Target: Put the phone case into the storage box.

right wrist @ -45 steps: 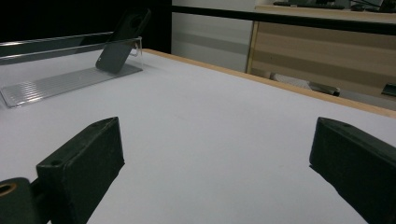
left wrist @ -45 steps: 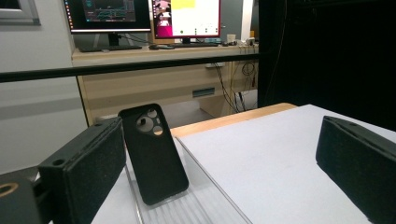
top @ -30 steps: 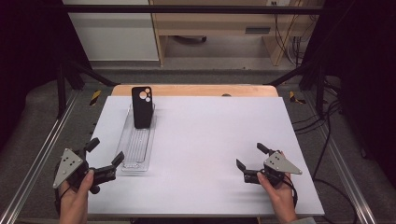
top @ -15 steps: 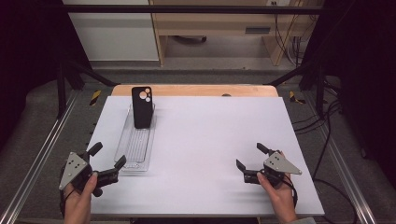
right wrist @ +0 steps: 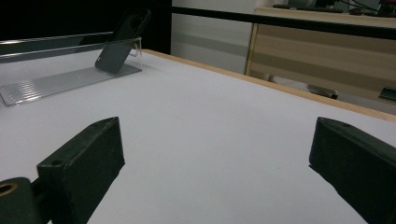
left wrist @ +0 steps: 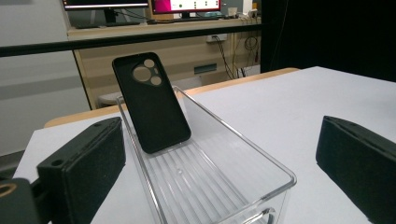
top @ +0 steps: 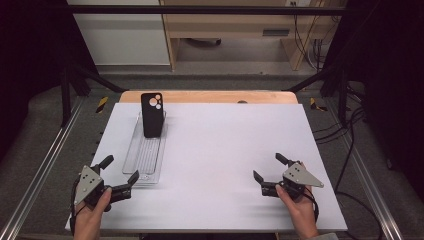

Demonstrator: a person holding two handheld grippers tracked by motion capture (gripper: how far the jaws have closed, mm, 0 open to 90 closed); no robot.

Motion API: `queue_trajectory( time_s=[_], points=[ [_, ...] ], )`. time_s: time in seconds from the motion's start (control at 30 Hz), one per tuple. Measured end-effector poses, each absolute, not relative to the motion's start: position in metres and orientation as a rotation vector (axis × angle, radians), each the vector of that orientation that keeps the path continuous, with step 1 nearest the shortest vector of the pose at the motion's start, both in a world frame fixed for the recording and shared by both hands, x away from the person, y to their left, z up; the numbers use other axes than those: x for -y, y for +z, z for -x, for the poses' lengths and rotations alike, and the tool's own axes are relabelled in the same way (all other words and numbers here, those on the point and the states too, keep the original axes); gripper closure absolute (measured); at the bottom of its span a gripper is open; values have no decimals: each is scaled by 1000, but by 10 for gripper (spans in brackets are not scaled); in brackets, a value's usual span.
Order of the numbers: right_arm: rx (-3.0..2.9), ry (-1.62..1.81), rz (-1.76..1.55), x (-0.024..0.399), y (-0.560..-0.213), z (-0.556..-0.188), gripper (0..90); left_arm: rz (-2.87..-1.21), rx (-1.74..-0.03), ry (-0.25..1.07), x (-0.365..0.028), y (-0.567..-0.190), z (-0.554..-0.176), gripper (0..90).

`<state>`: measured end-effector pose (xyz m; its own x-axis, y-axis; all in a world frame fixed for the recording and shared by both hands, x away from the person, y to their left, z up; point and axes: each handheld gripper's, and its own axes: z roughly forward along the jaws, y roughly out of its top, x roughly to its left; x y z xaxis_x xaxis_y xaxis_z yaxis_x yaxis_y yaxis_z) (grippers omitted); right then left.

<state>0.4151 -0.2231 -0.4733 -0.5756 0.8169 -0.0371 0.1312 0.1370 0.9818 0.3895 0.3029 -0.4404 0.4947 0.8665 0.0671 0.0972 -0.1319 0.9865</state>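
A black phone case (top: 152,114) stands tilted against the far end of a clear ribbed plastic tray (top: 145,157) on the left side of the white table. My left gripper (top: 121,168) sits just before the tray's near end, open, nothing between its jaws. In the left gripper view the tray (left wrist: 224,135) lies straight ahead between the jaws of that gripper (left wrist: 222,158), with the case (left wrist: 152,102) leaning at its back. My right gripper (top: 266,166) rests open and empty near the front right. Its own view has the right gripper (right wrist: 215,158) over bare table, case (right wrist: 122,41) and tray (right wrist: 56,81) far left.
The white table sheet (top: 235,140) ends at a wooden strip (top: 210,97) along the far edge. Metal rails (top: 45,165) run down both sides. Cables (top: 350,150) hang off the right. A wooden cabinet (top: 230,25) stands beyond the table.
My left gripper has slid slightly right and toward the near edge, closer to the tray's near end. The right gripper, tray and case have stayed put.
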Motion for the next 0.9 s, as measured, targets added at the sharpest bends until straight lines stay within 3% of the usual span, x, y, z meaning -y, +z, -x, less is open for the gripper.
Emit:
queue_trajectory(
  time_s=[0.9],
  points=[
    [-1766,1472,-854,234,-471,-403,31,-1540,-885,790,-318,-460,-389,13]
  ],
)
